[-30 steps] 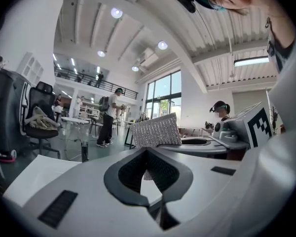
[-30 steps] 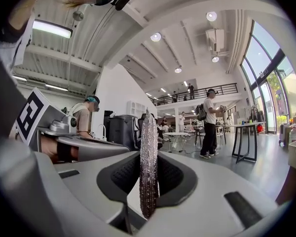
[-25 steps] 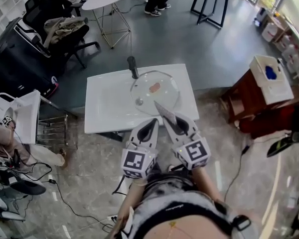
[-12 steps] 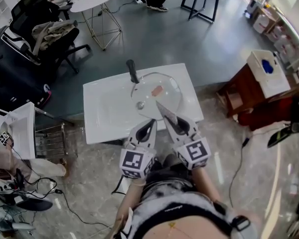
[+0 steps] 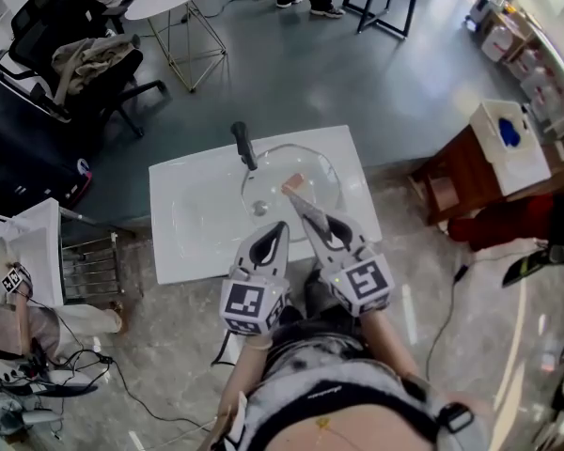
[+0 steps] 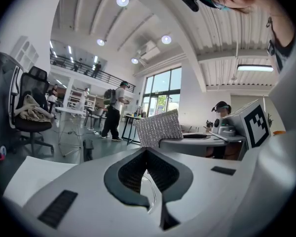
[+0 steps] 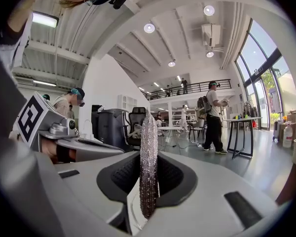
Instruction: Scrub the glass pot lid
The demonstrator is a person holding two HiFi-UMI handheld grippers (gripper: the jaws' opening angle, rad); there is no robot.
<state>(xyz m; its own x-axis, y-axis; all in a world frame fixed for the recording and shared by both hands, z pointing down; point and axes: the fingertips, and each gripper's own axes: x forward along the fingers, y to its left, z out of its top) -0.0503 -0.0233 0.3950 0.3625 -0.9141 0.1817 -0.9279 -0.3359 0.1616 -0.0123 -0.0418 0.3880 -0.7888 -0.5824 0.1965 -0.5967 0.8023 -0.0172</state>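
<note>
The left gripper (image 5: 279, 229) has its fingers (image 6: 130, 174) pressed together with nothing between them. Just beside it, the right gripper (image 5: 320, 222) is clamped on a silver mesh scrub pad (image 7: 148, 162), which stands on edge and juts out past the fingertips. The glass pot lid (image 5: 312, 169) lies flat on the white bench (image 5: 193, 214), ahead of both pairs of fingers. The pad's far end overlaps the lid's near part in the head view; whether they touch cannot be told. A black handle (image 5: 243, 145) lies beyond the lid, to the fingers' left.
</note>
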